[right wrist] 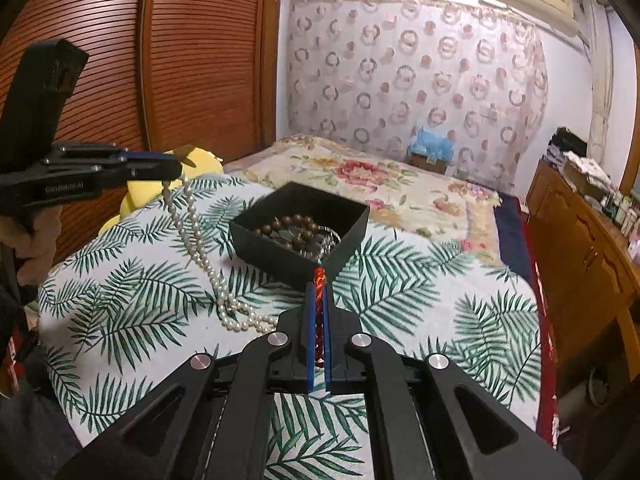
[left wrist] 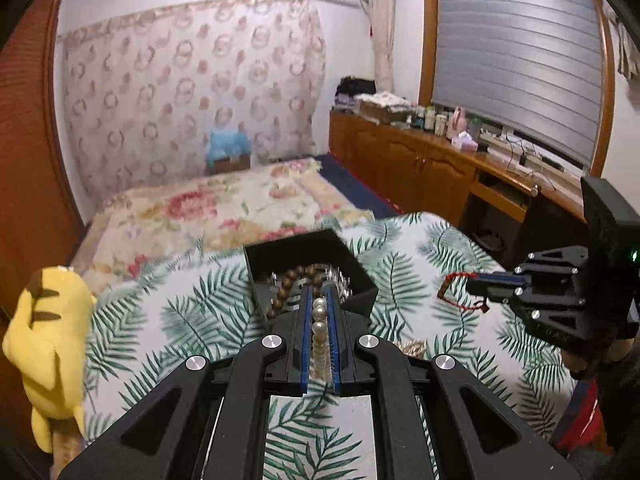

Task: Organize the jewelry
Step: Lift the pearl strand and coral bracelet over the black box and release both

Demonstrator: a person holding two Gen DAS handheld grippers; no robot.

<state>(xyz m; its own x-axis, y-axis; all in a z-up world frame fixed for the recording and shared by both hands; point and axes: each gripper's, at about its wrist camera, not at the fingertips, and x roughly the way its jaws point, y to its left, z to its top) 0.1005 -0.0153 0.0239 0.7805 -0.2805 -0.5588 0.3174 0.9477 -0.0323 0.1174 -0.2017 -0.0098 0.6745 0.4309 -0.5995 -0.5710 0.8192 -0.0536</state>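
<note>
Closest to me, the left gripper (left wrist: 320, 308) has its fingers clenched on a pearl necklace (right wrist: 208, 268); most of the strand hangs down and its tail lies coiled on the palm-leaf cloth (right wrist: 420, 300) covering the table. Beside it, the right gripper (right wrist: 319, 292) is pinched tight on a red cord bracelet (right wrist: 319, 280), held just short of the near corner of the black box (right wrist: 352, 236). That box sits open in the middle of the cloth, with a brown wooden bead bracelet (right wrist: 294, 228) and something silvery already inside. I'd say both pieces are on their way into the box: each still needs carrying over the rim and letting go, and the long pearls will want lifting clear first. Off the left edge a yellow plush toy (left wrist: 48, 340) slumps, and the flowered bed (left wrist: 224, 208) lies beyond.
</note>
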